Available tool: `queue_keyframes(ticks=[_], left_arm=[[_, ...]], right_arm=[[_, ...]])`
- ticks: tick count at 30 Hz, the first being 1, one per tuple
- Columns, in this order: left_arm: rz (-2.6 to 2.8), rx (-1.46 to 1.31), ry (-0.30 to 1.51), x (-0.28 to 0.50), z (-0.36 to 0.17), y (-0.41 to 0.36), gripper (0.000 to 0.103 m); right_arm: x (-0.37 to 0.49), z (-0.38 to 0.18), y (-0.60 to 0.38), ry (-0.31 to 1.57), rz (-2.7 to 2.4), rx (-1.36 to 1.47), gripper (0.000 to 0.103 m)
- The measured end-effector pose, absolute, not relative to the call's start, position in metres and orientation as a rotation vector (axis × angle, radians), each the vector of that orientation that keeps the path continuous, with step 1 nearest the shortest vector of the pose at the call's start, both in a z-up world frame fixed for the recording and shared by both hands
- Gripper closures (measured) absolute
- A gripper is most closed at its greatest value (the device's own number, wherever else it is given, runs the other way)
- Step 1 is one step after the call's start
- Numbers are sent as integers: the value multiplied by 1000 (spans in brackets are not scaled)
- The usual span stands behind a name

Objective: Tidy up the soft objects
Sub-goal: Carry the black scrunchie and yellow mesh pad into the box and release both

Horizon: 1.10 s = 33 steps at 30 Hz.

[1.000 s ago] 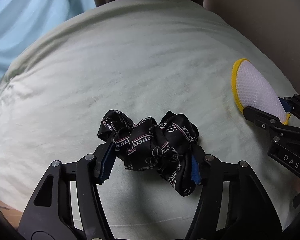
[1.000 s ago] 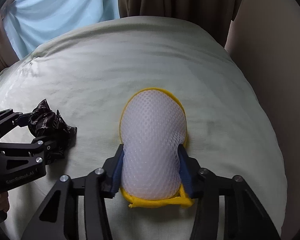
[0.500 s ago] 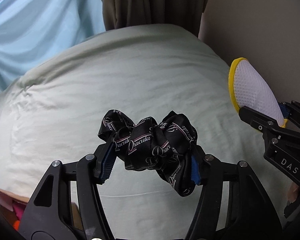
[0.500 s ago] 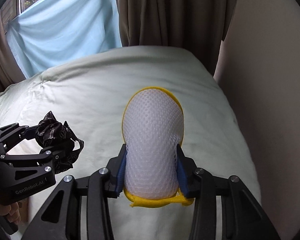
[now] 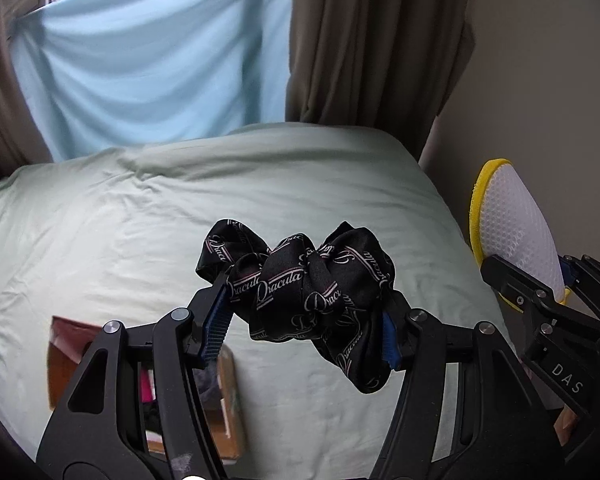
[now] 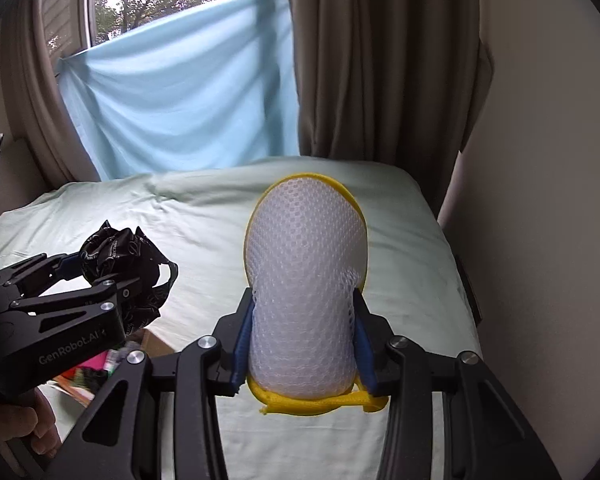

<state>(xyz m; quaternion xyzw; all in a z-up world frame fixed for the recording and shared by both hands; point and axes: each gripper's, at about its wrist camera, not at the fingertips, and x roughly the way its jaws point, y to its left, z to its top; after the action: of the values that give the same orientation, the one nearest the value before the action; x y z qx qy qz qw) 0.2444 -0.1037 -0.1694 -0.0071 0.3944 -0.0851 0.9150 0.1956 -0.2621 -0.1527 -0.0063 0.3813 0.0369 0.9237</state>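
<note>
Both soft items are hanging clear above the pale green bed sheet [image 5: 148, 216]. Left gripper [image 5: 302, 320] is pinching the black printed satin scrunchie [image 5: 300, 292]; right gripper [image 6: 302, 344] is squeezing the white mesh, yellow-edged sponge [image 6: 306, 280]. Neither is stowed yet: open cardboard box [image 5: 62, 360] (contents blurred, possibly clothing) is waiting below.

Black scrunchie [image 5: 304, 296] with white script lettering; white mesh sponge [image 6: 306, 292] edged yellow; pale green bedsheet [image 5: 140, 220].
</note>
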Motion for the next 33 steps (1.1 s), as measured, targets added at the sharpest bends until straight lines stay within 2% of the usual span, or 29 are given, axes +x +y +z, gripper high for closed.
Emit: queue_keyframes(ticks=[6,14,24,33], left_arm=[[-122,-33,798,206,-138,-31,46],[-54,-22,828,172,-133,74,46],[-3,-32,959,163,-188,181,46],[-26,-48,1097,186,-263,232,46]], right_arm=[[160,-112,-198,768,127,-23,64],[140,-114,-111,815,218,-6,63],[147,-173,-14,995,288,34,64],[175,-238,37,1179,263,55,63]])
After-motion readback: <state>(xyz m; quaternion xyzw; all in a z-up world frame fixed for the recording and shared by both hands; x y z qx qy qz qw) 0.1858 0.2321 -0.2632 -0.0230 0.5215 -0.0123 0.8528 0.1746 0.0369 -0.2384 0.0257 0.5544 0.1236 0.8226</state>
